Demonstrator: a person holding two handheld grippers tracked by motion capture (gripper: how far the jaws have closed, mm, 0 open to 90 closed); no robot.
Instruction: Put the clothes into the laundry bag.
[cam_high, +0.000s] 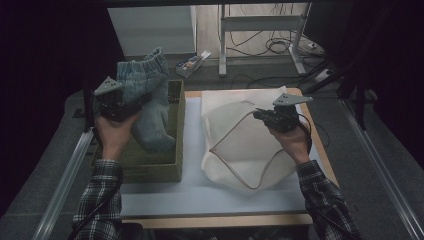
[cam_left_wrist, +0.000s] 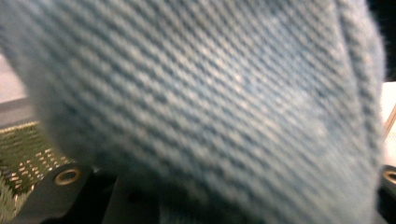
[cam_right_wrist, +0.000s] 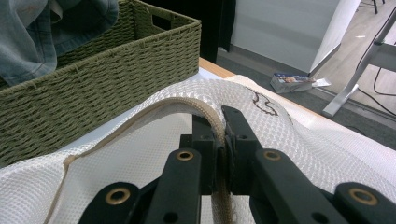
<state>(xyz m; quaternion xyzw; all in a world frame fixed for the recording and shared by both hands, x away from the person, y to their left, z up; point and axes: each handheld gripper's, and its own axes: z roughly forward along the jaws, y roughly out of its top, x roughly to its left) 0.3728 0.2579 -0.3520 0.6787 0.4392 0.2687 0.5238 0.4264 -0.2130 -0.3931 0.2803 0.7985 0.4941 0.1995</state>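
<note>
White padded table top (cam_high: 160, 197) under everything, wooden edge along front and right. White mesh laundry bag (cam_high: 240, 145) spread over right half of table, beige zip trim looping across its face, small dark print near far edge; same mesh (cam_right_wrist: 140, 158) close up in right gripper view. Olive woven basket (cam_high: 172, 167) on left half, just beside bag, near wall (cam_right_wrist: 93, 93) seen from right gripper view with cut-out handle in end wall. Faded blue jeans (cam_high: 150, 100) held above basket, waistband up, one leg hanging down into basket; blurred denim weave (cam_left_wrist: 210, 107) pressed up against lens in left gripper view, strip of basket weave at lower left. Left gripper (cam_high: 131, 107) over basket's left part, grey plate on top, jaws clamped on jeans near waistband, denim bunched between them. Right gripper (cam_high: 256, 114) over upper right part of bag, jaws (cam_right_wrist: 223, 140) pressed together, pinching beige zip trim and lifting it into a low arch off mesh. Plaid sleeves and both hands in from bottom of high view. Small printed packet (cam_high: 192, 62) on floor beyond table, near white desk legs and loose cables.
</note>
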